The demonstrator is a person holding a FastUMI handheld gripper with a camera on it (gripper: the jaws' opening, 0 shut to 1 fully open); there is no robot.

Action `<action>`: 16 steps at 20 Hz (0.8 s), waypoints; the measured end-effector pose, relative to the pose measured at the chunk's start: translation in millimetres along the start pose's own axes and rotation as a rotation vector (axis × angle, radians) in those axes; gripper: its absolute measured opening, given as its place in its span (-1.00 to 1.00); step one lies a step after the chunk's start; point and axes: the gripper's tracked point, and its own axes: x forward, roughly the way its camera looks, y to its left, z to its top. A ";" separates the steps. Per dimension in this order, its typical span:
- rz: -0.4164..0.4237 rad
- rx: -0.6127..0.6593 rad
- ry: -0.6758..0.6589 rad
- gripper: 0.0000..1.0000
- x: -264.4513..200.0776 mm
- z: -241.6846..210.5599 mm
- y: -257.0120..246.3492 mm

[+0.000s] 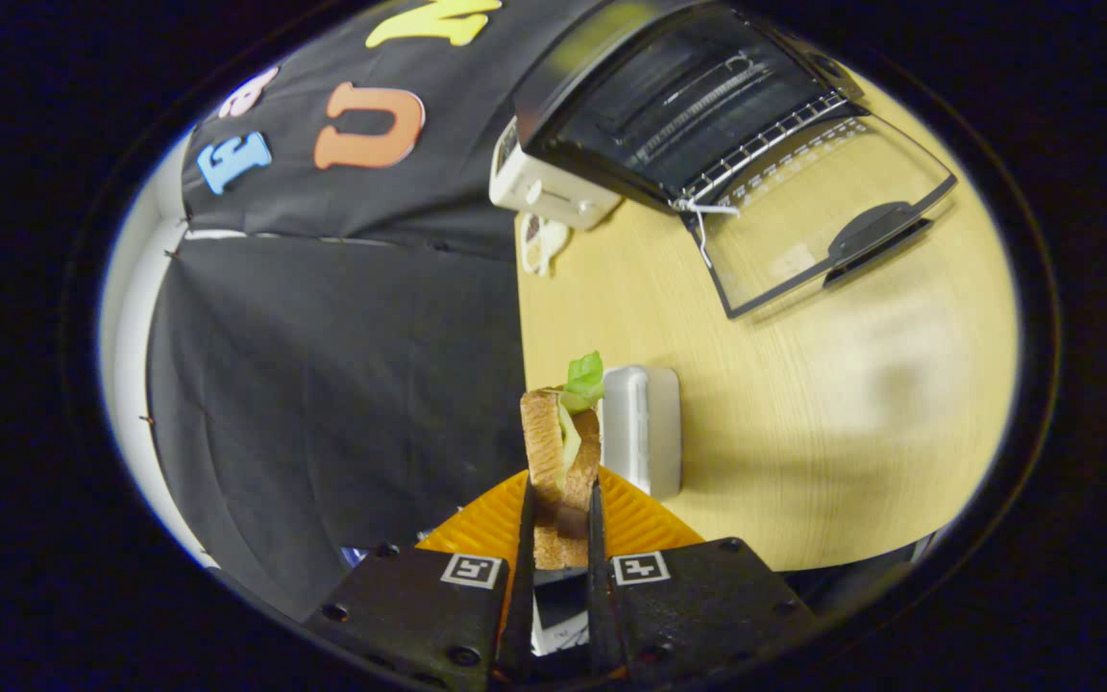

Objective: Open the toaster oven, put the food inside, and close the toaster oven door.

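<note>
The gripper (559, 524) is clamped on a sandwich (560, 471): both fingers press against its two bread faces, one on each side, near the lower end of the slices. The sandwich stands on edge between the fingers, with its long axis running forward along them and away from the camera. Its far end extends past the fingertips, and a green lettuce leaf (584, 381) projects from that end, with a pale filling visible between the two toasted slices. Directly under the held sandwich lies an orange ribbed plate (645, 519), which rests at the near edge of the wooden table (803, 404). Just beyond the plate, and just beside the far end of the sandwich, sits a white rectangular tray (645, 428). The toaster oven (669, 106) stands well apart from the sandwich, at the far side of the table. Its glass door (823, 211) is fully lowered and lies flat above the tabletop, with the dark door handle (875, 235) at the edge farthest from the cavity. The wire rack (765, 144) is visible at the cavity mouth. The white control panel (544, 187) occupies the side of the oven toward the black booth wall (323, 384).
</note>
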 end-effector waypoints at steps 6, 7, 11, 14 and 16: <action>0.000 0.102 -0.375 -0.43 -90.9 81.7 -33.3; -0.008 0.128 -0.428 -0.43 -104.6 94.1 -43.7; -0.024 0.216 -0.575 -0.43 -120.9 141.0 -79.6; 0.005 0.281 -0.635 -0.43 -110.5 179.6 -95.3; 0.043 0.298 -0.658 -0.44 -90.9 205.4 -95.9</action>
